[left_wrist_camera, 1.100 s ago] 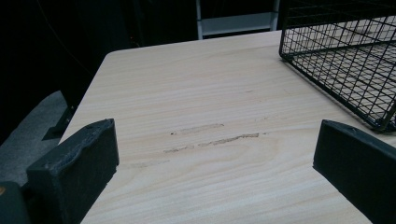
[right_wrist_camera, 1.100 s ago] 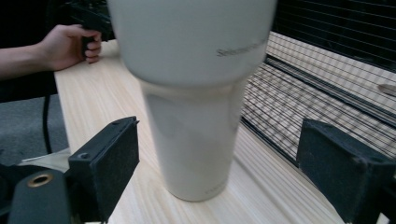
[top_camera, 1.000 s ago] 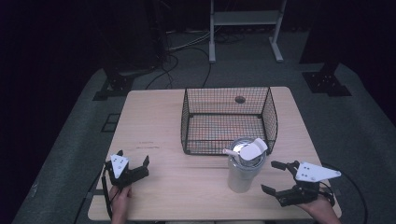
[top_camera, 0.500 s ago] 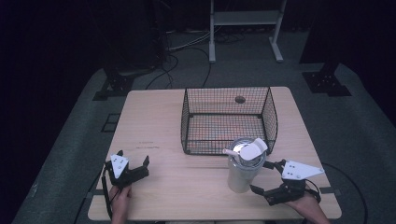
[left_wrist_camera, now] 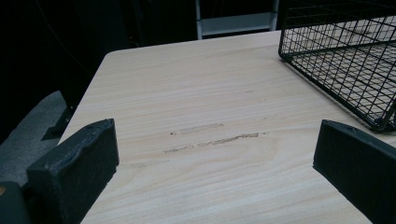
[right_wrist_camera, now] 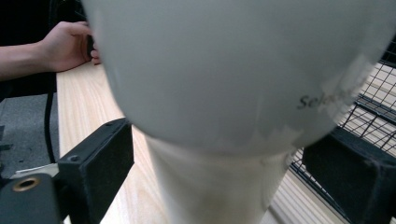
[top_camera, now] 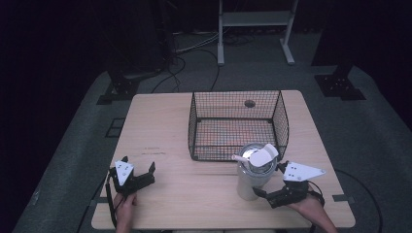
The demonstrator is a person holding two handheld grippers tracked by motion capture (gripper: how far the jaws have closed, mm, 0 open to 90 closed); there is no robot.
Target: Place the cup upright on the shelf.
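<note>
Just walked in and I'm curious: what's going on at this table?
A person sits at a wooden table with a hand-held gripper in each hand. The right gripper is open, its jaws on either side of a tall white tumbler standing just in front of a black wire basket, not yet gripping it. The left gripper rests open on the table, holding nothing.

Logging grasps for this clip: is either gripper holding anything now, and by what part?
Nothing is held. The right gripper has open jaws either side of the tumbler's narrow lower body, not touching. The left gripper is open over bare table.
</note>
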